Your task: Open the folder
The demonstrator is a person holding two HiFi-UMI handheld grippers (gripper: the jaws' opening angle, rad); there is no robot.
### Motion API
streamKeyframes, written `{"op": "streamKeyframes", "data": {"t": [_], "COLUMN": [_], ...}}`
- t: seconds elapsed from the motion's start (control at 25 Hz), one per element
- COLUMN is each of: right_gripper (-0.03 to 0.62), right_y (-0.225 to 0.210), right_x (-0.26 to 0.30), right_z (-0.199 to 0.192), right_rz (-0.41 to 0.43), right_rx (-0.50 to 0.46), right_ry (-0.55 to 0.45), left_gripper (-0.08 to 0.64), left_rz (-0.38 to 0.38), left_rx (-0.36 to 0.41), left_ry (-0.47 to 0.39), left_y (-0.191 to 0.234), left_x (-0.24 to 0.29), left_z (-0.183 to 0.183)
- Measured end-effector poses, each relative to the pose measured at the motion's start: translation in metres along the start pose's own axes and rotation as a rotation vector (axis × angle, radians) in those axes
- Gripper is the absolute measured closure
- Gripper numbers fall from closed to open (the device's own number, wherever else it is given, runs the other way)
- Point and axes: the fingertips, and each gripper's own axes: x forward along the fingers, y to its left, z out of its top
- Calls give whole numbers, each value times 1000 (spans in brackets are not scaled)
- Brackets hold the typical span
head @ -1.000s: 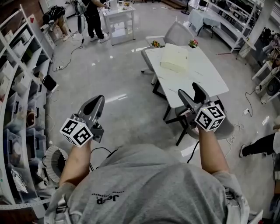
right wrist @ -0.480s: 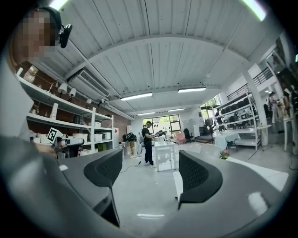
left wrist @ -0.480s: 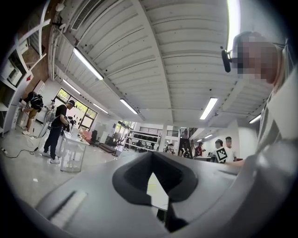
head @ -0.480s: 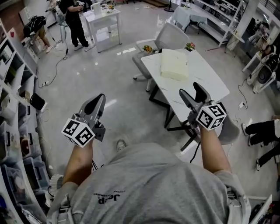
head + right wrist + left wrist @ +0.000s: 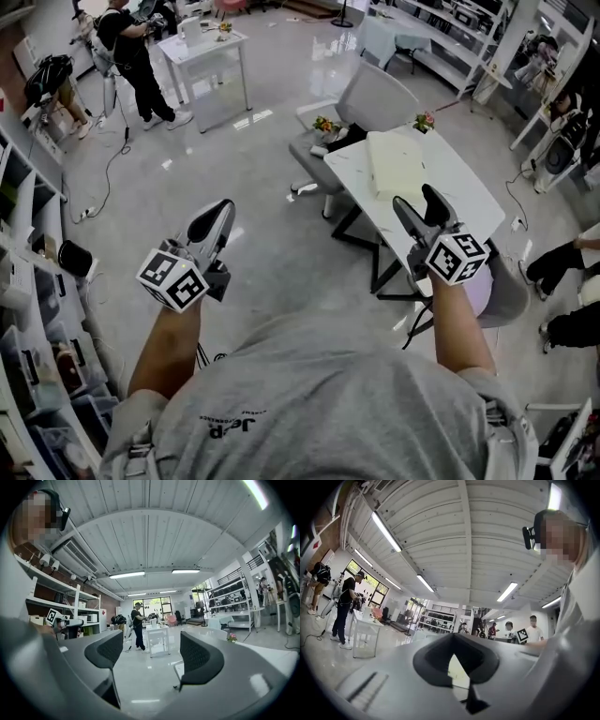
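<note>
A pale cream folder point(image 5: 397, 165) lies closed on the white table point(image 5: 469, 192) ahead to the right in the head view. My right gripper point(image 5: 419, 206) hovers over the table's near edge, just short of the folder, open with nothing between its fingers; in the right gripper view the right gripper point(image 5: 152, 656) points across the floor at a far table. My left gripper point(image 5: 214, 220) hangs over bare floor, well left of the table, jaw tips together and empty. In the left gripper view the left gripper point(image 5: 453, 641) shows its pads meeting.
A grey chair point(image 5: 375, 94) stands behind the table, and two small flower pots point(image 5: 325, 124) sit at its far corners. Another chair point(image 5: 502, 291) is by my right arm. Shelves point(image 5: 28, 281) line the left. A person point(image 5: 131, 56) stands by a far white table point(image 5: 202, 47).
The view has shifted as I walk: the table and folder sit nearer and further right. Both grippers keep the same pose, left shut and right open.
</note>
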Motion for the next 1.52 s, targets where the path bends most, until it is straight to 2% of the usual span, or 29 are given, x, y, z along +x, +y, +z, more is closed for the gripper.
{"op": "streamKeyframes", "data": {"t": [0.2,0.52,0.76,1.0,1.16,1.28,1.52], "right_gripper": [233,233,233,233,233,233,234], "right_y": [1,-26,-104,-195,-239,-267,-295], "right_x": [53,138,222,299,331,343,345], "right_z": [-5,-10,-26,-22,-18,-24,-38], "right_rz": [-2,36,86,137,146,134,64], "right_rx": [-1,21,61,103,121,143,162], "right_ry": [32,54,47,56,50,55,69], "left_gripper": [511,511,511,511,511,511,511], "left_rz": [-11,18,59,114,99,90,24], "left_rx": [-15,-32,0,1,-12,-31,-41], "left_ry": [9,42,54,66,62,98,133], "left_y": [49,105,147,179,195,201,220], "left_x": [21,67,154,257,315,354,398], "left_z": [5,-1,-18,-26,-33,-44,-65]}}
